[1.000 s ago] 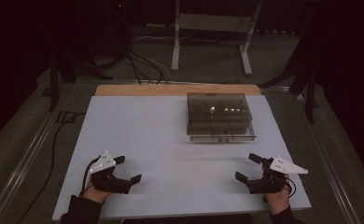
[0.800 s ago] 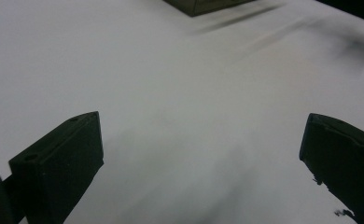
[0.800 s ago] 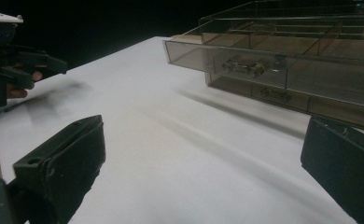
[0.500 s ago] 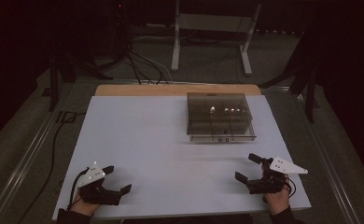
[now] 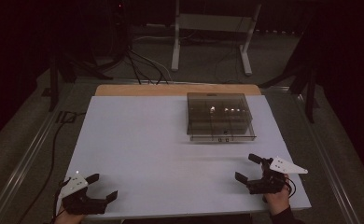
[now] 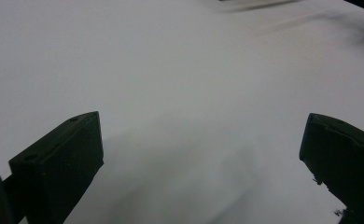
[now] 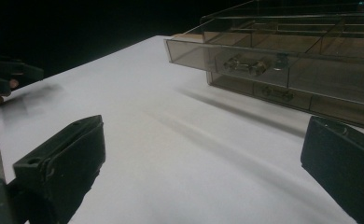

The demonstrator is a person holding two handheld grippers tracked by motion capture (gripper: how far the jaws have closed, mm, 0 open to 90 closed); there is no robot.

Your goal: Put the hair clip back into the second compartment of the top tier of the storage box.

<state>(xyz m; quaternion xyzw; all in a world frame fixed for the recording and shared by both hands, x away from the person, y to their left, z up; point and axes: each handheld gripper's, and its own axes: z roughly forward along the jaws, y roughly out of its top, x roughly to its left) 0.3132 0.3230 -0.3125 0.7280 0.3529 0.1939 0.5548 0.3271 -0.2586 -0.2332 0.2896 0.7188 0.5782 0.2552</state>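
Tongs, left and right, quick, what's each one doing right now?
Left tongs: open, holding nothing, over the white table.
Right tongs: open, holding nothing, short of the clear box.

Dim, grainy room; the white table (image 5: pixel 161 149) is lit from above, soft shadows, blurred edges

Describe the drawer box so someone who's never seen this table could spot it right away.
On the white table, look to the far right part, ahead of the right gripper. The drawer box stands there alone: smoky see-through plastic, low and rectangular, with dividers inside. It is the one thing resting on the sheet.
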